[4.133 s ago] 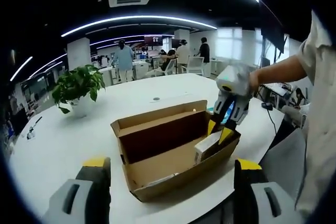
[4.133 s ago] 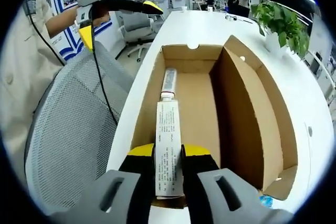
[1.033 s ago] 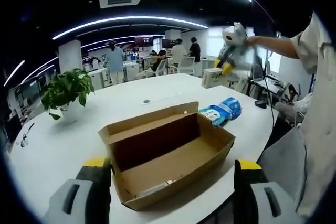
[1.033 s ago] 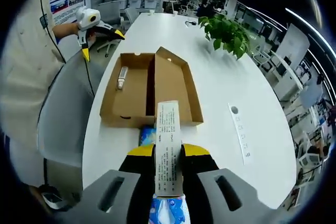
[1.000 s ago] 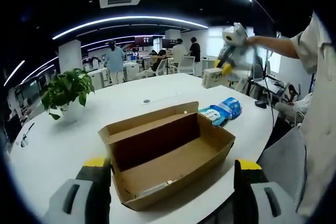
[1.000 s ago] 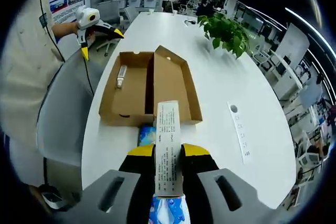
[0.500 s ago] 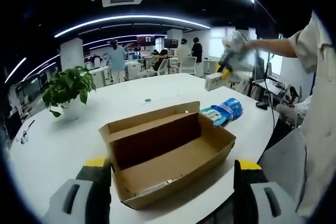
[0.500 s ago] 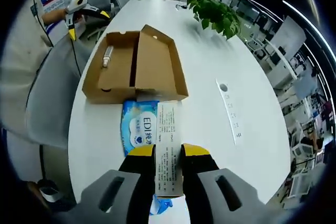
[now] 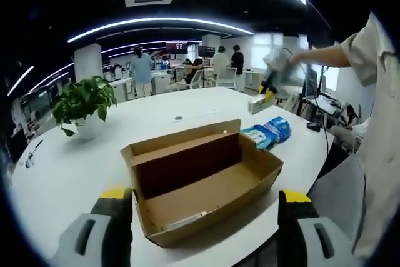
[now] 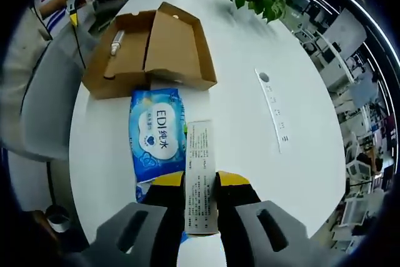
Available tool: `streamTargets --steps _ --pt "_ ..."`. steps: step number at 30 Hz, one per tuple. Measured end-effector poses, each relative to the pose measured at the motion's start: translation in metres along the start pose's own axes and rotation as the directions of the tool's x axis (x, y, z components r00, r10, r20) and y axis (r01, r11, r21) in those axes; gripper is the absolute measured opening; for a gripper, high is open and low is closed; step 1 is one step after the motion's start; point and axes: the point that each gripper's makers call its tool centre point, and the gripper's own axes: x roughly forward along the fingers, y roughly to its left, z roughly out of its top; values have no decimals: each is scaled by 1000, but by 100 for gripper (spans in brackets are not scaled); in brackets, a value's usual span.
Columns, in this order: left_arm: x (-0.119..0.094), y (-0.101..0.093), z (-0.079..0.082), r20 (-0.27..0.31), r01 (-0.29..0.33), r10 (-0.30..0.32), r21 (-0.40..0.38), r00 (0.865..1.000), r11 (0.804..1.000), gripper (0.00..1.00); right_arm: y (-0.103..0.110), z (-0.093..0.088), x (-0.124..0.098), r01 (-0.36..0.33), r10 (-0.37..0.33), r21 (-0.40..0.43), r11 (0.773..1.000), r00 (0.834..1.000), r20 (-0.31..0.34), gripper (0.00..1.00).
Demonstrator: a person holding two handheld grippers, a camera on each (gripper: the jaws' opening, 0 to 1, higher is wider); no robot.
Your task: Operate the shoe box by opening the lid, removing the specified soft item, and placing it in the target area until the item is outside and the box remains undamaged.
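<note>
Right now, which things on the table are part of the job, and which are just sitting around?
Part of the job:
shoe box, open
white carton, clamped in the right gripper
tube, lying in the box
left gripper, jaws apart

Just sitting around:
blue tissue pack
potted plant
white table

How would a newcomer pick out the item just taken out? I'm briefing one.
On the white oval table, beyond the open brown cardboard shoe box, lies a blue tissue pack. Above it the right gripper holds a narrow white printed carton, paler and slimmer than the pack.
</note>
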Motion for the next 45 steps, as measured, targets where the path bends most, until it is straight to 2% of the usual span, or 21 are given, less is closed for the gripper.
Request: streamTargets --steps 18,32,37,45 --pt "-2 3 -3 -2 -6 6 -10 1000 1000 98 -4 -32 31 -13 9 -29 999 991 -131 16" --pt "-5 10 -4 -16 -23 23 -14 1000 1000 98 -1 -54 49 -41 36 -25 999 985 -170 16" --pt "-3 10 -7 -27 -25 24 -17 999 1000 98 2 -72 53 -62 51 -42 997 975 -217 16" --pt "-1 7 -8 -40 -19 18 -12 999 1000 97 0 -84 54 -57 46 -43 997 974 -223 16"
